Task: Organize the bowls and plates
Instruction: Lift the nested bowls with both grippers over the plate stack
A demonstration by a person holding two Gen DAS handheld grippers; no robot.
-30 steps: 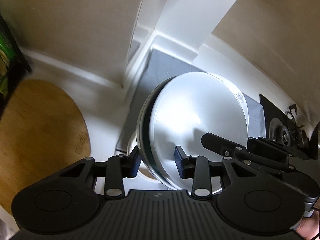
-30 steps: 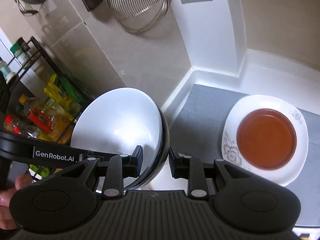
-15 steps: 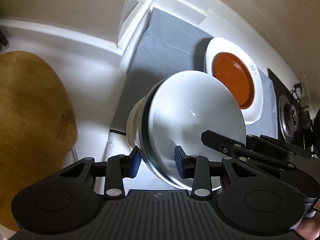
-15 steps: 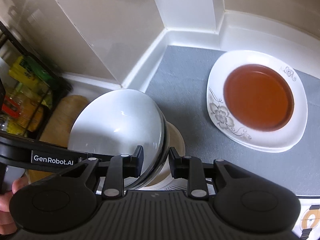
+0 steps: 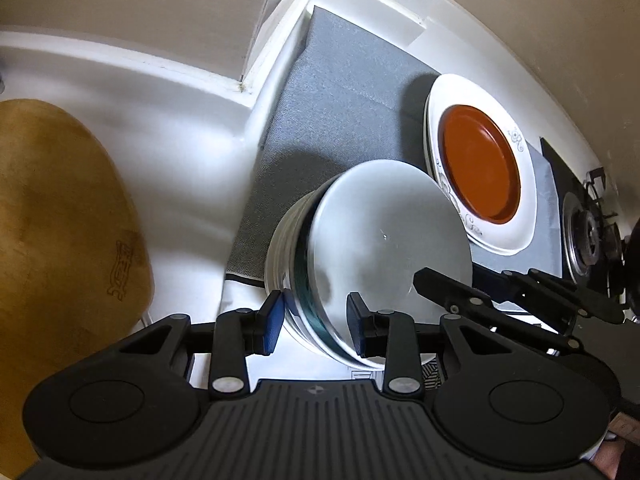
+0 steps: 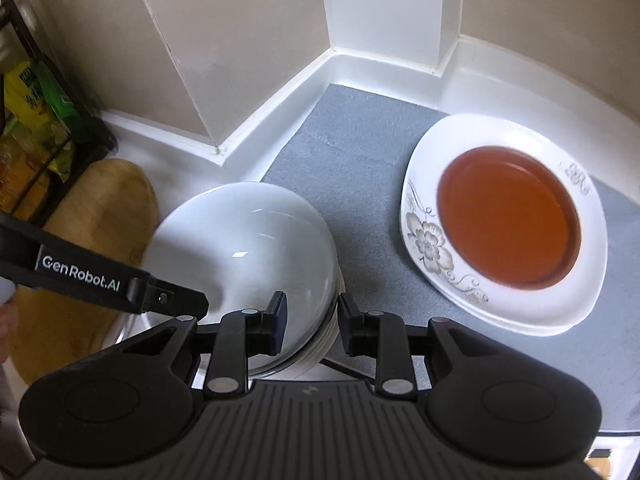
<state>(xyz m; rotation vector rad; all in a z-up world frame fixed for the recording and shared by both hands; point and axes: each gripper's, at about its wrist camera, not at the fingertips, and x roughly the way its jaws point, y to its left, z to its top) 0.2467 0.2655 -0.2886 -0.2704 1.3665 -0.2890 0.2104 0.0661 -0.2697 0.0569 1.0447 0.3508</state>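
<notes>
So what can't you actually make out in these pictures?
- Stack under the white bowl: right wrist view, the bowl covers it, so the count is unclear.
- Rack packets: right wrist view, cut by the left edge, labels blurred.
- Stove burner: left wrist view, near the right edge, too small.

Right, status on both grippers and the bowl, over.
Left gripper clamped on white bowl rim. Right gripper clamped opposite. Bowl atop bowl stack. Orange plate beside, not obstructing.

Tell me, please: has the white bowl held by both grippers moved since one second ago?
Yes. The white bowl has come down toward the grey mat, onto the stack of bowls.
</notes>
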